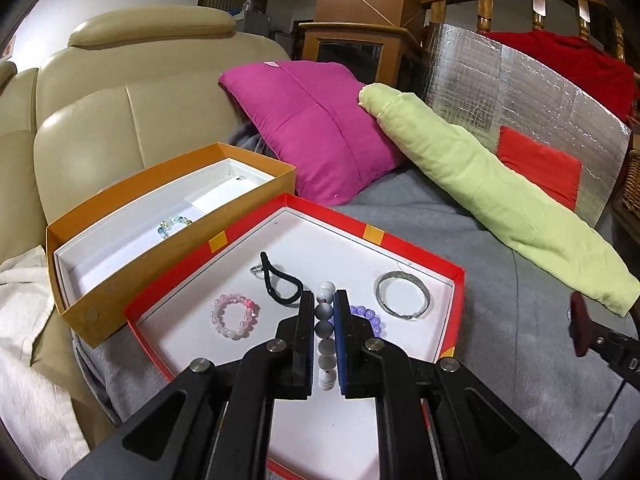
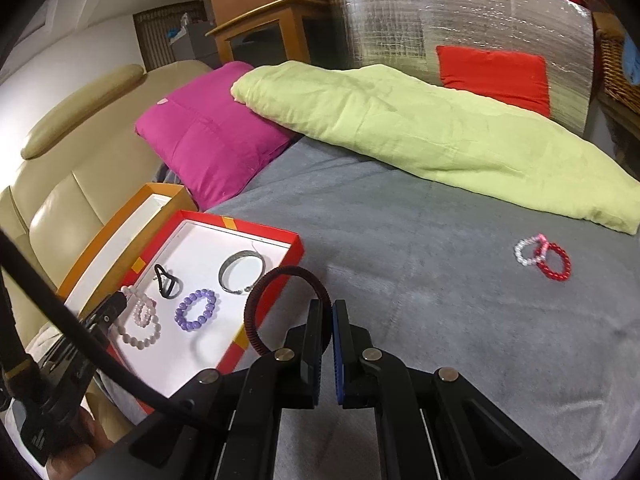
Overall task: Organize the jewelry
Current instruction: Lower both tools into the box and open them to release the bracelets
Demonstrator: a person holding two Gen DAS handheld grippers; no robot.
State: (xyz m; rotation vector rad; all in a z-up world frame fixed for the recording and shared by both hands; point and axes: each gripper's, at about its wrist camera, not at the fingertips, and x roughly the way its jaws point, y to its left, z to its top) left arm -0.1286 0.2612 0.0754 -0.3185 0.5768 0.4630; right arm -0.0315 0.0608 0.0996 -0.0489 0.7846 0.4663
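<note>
the red cardboard tray with a matt white paper lining (image 1: 456, 280) lies on a soft, napped grey fleece blanket (image 2: 420, 260). in the tray, the silver metal bangle (image 1: 403, 295) looks brushed and the round purple beads (image 2: 196, 309) glossy. behind, the beige leather sofa (image 1: 120, 92) shines smoothly, the quilted silver foil panel (image 2: 460, 20) glitters, and the lime green cloth bolster (image 2: 400, 120) is matt and creased.
</note>
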